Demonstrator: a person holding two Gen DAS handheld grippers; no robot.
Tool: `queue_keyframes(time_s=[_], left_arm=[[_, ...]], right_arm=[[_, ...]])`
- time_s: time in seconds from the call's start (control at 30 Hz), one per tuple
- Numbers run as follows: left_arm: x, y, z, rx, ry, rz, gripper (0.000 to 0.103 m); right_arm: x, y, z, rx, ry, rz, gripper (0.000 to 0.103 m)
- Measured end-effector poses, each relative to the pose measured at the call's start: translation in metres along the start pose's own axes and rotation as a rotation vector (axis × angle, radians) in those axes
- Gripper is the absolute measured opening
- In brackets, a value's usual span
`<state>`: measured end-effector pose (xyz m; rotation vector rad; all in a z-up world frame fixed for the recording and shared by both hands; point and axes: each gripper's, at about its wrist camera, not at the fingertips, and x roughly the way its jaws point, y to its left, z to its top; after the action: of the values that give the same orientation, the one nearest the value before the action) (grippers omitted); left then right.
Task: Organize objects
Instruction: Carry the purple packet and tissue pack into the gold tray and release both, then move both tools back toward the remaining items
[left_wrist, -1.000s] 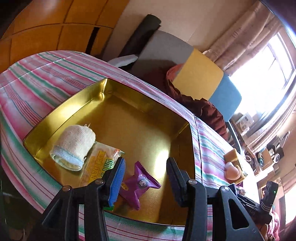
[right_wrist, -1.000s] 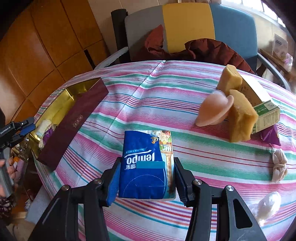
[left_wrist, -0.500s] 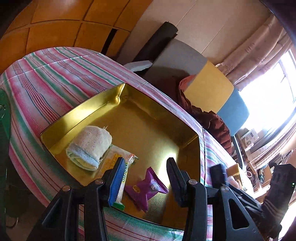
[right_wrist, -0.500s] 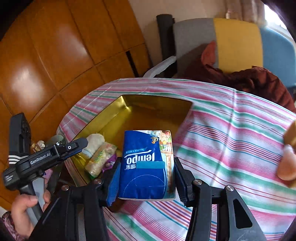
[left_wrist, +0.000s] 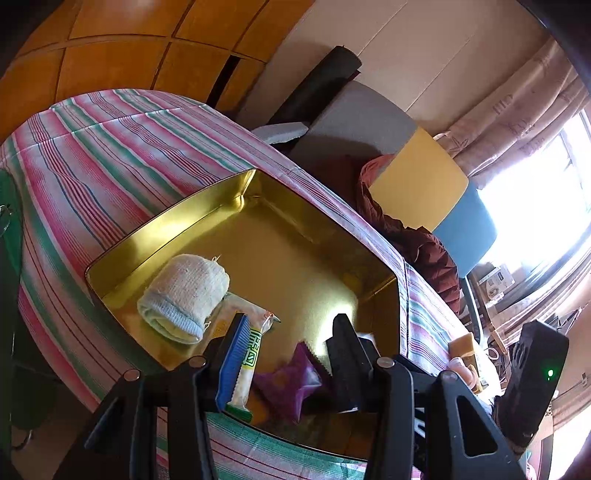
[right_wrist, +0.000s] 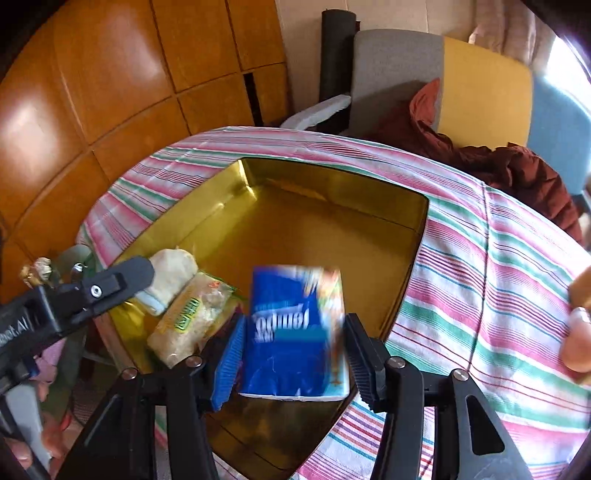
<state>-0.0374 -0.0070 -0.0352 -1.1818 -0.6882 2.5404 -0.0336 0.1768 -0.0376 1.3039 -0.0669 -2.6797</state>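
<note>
A gold tin (left_wrist: 177, 218) (right_wrist: 332, 184) lies open on the striped tablecloth. In it are a rolled pale sock (left_wrist: 184, 295) (right_wrist: 173, 266), a snack packet (left_wrist: 255, 343) (right_wrist: 192, 321) and a purple wrapper (left_wrist: 291, 380). My right gripper (right_wrist: 295, 321) hangs over the tin's near part and its jaws are opening. The blue tissue pack (right_wrist: 288, 343) between them is blurred, with a small gap to each pad. My left gripper (left_wrist: 290, 325) (right_wrist: 122, 277) hovers open over the tin's near edge with nothing between its fingers.
A chair with grey, yellow and blue panels (right_wrist: 480, 74) stands behind the table with a dark red garment (right_wrist: 498, 166) on it. Sponges and a pink object (left_wrist: 461, 350) lie on the cloth to the right of the tin. Wooden panelling (right_wrist: 110, 74) is at the left.
My right gripper carried the tissue pack from the middle of the table to above the tin, and its jaws have parted from the pack. The left gripper stayed over the tin.
</note>
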Motion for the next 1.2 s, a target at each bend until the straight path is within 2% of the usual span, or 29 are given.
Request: queue_keyframes(time_s=[0.1,0.3,0.8,1.03,1.2], left_arm=[[0.001,0.001,-0.001,-0.004,-0.002,0.003,0.047],[0.003,-0.002,-0.004,0.008,0.009,0.002,0.047],[0.011,-0.015,-0.017,0.064,0.058,-0.011,0.047],[0.012,-0.038,-0.029,0.164,0.069,-0.05,0.047],[0.011,-0.061,-0.043,0.259,0.084,-0.105,0.047]], right_arm=[[-0.006,-0.002,-0.004,0.002,-0.02,-0.001,0.066],[-0.025,-0.007,-0.013,0.019,-0.072,-0.016,0.071],[-0.038,-0.035,-0.029,0.119,-0.074,-0.027,0.073],[-0.047,-0.051,-0.038,0.123,-0.074,-0.068,0.077],[-0.06,-0.087,-0.053,0.191,-0.063,-0.124,0.078]])
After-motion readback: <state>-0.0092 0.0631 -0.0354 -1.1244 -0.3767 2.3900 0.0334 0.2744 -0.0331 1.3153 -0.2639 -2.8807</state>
